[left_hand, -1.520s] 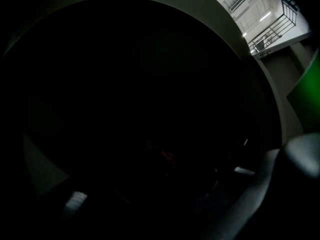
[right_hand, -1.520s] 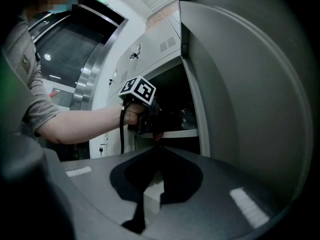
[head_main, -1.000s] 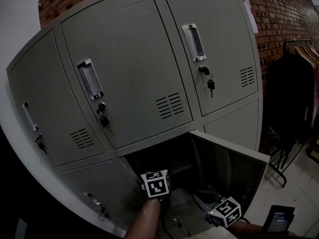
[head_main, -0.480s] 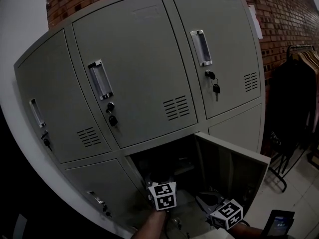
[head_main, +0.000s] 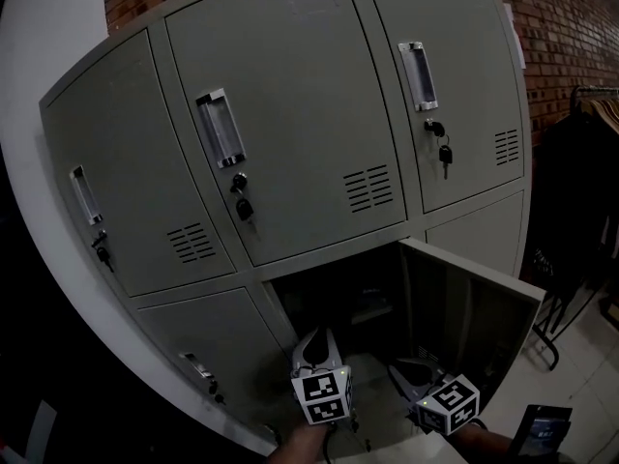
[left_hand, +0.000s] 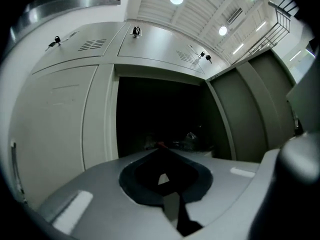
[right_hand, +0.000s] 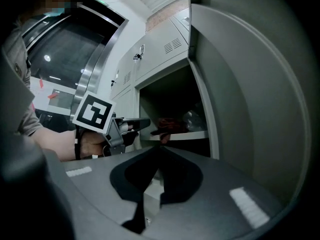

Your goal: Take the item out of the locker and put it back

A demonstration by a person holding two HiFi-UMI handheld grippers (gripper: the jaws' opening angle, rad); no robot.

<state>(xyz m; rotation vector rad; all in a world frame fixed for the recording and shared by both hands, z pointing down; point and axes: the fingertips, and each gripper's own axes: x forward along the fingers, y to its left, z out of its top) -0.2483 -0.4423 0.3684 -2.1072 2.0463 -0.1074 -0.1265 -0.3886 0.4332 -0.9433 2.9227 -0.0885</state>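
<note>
The reddish item [right_hand: 167, 123] is sitting on the shelf [right_hand: 200, 134] inside the open locker compartment [head_main: 334, 293], mid-frame in the right gripper view, beside a crinkly clear thing [right_hand: 192, 118]. It's too dark to name. I'm guessing it's light and soft, so I'm thinking pinch the near edge. The left gripper [left_hand: 160, 148] has just been closing on nothing. The right gripper [right_hand: 160, 148] is looking pinched together too, empty.
</note>
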